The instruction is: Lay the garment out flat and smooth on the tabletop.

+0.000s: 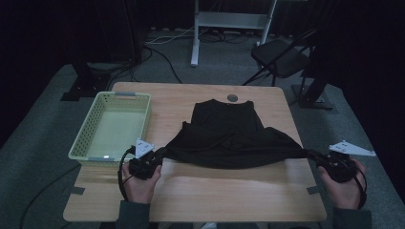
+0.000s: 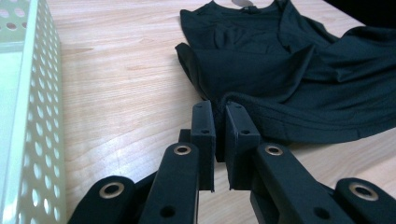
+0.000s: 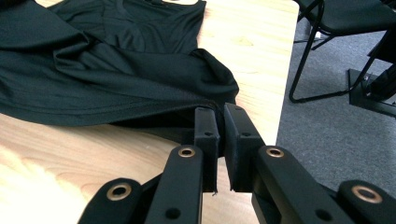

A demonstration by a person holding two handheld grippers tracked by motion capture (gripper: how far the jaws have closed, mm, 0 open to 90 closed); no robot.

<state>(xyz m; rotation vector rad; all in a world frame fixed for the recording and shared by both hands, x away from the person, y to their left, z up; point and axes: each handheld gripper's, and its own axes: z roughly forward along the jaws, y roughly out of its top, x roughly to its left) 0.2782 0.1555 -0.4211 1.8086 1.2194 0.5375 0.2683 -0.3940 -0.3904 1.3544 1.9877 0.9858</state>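
In the high view, a black garment (image 1: 229, 133) was seen spread on the wooden table (image 1: 200, 191), its neck end toward the far edge and its lower hem pulled out wide toward the near side. The left gripper (image 1: 160, 153) was held at the hem's left corner and the right gripper (image 1: 313, 155) at its right corner, just past the table's right edge, so that the hem was stretched between them. A pale green basket (image 1: 86, 138) was standing at the table's left side, just beside the left gripper. A folding chair (image 1: 282, 57) was standing on the floor beyond the table.

In the left gripper view, the left gripper (image 2: 220, 114) was seen with its jaws closed to a narrow gap on a pinch of the garment's (image 2: 289, 70) hem, low over the wood. The basket's perforated wall (image 2: 37, 140) was seen at the left edge.

In the right gripper view, the right gripper (image 3: 219, 116) was likewise seen clamped narrowly on the fabric's (image 3: 116, 70) corner, at the table's edge, with the grey carpet (image 3: 327, 140) lying beyond.
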